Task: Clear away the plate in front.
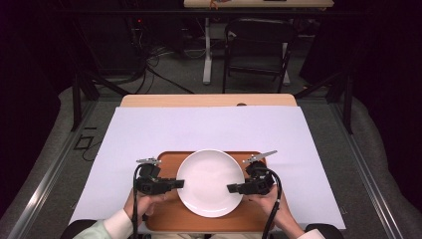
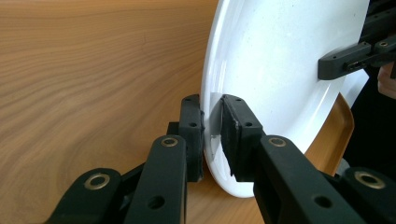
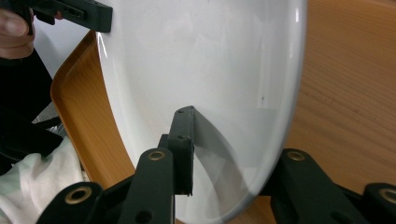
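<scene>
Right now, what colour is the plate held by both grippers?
Plain white plate, with no pattern; the high view shows it best.

The high view looks forward and down from above the person's side of the worktop [image 1: 149, 129], far enough back to take in the whole surface and the floor beyond. The left gripper view rides on the left tool [image 2: 212, 135] and looks along its jaws from very close, facing across the white plate [image 2: 280, 70] toward the right tool [image 2: 355, 58]. The right gripper view sits just as near on the right tool [image 3: 224, 154] and faces back, so both share the plate and the wooden tray [image 3: 79, 116].
</scene>
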